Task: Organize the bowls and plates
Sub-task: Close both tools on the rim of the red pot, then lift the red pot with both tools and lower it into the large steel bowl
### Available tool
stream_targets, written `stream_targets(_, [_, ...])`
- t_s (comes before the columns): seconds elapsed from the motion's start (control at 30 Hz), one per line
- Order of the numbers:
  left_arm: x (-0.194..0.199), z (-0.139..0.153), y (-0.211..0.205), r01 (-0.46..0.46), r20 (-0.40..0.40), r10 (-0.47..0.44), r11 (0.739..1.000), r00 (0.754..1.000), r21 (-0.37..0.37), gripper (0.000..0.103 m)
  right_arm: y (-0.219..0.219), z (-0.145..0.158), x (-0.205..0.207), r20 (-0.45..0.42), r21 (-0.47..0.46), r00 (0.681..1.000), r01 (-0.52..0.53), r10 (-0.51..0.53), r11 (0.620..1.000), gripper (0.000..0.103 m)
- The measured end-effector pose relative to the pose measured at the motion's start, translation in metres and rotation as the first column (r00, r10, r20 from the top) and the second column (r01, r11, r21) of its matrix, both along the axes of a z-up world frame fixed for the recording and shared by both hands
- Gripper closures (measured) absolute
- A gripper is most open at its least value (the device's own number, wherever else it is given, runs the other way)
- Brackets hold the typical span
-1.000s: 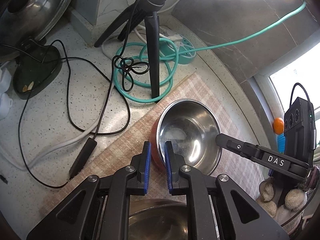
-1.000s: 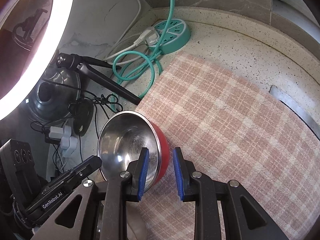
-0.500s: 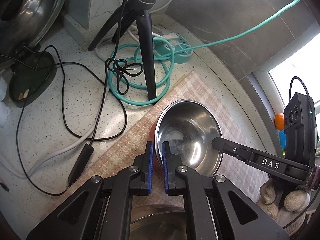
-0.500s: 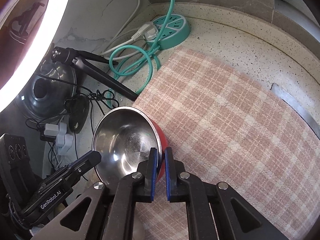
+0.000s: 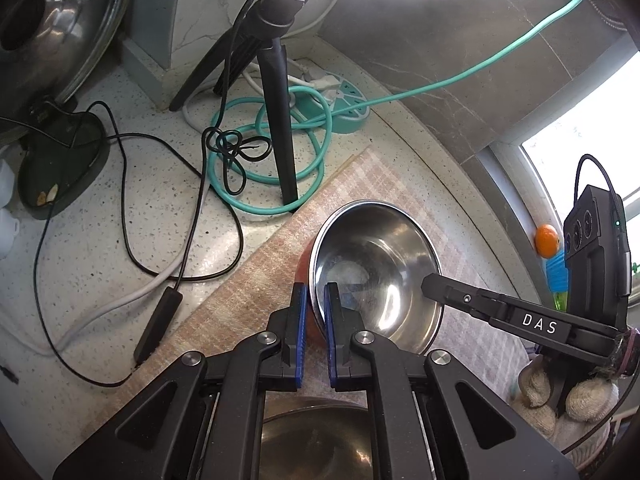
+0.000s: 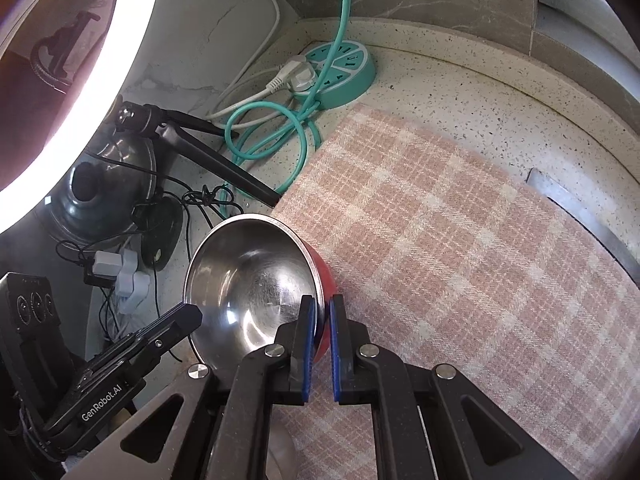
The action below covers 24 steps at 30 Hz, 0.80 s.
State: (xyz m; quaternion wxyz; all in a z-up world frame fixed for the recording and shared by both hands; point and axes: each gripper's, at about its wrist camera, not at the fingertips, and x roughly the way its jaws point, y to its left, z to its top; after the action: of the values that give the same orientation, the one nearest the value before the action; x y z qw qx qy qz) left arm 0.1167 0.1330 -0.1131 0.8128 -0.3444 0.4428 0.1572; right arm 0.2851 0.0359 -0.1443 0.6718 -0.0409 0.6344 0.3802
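**Both grippers clamped on the rim of the steel bowl**

As I looked through the left wrist camera, I saw the steel bowl with the red outside [image 5: 376, 272] sitting on the pink checked cloth [image 5: 248, 292], near the cloth's edge by the speckled counter [image 5: 100, 240]. The bowl was empty, only reflections showing in its polished inside. My left gripper [image 5: 315, 312] pointed steeply down and was clenched on the near rim, one blue pad inside the bowl and one against the red wall. From the right side of the view, the right gripper [image 5: 430, 280] reached in with its tip at the opposite rim. Directly under my own fingers lay the rim of a second steel bowl [image 5: 316, 432]; I could not tell what was in it. A dark green dish [image 5: 60, 168] on the counter held a few small pale bits.

Through the right wrist camera, the same bowl [image 6: 252, 284] stood at the corner of the cloth [image 6: 460, 248], again empty. My right gripper [image 6: 319, 320], angled steeply down, was closed on the rim, pads on either side of the wall. The left gripper [image 6: 188, 316] came in from the lower left to the far rim.
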Motion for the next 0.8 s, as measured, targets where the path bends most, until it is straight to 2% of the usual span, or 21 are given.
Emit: stream_targets(0.8, [-0.026,0.045,-0.022,0.117,0.101,-0.118,0.993,0.988,0.016,0.096,-0.039,0.065,-0.042,0.068,0.041,0.992,0.1,-0.103,0.994,0.096])
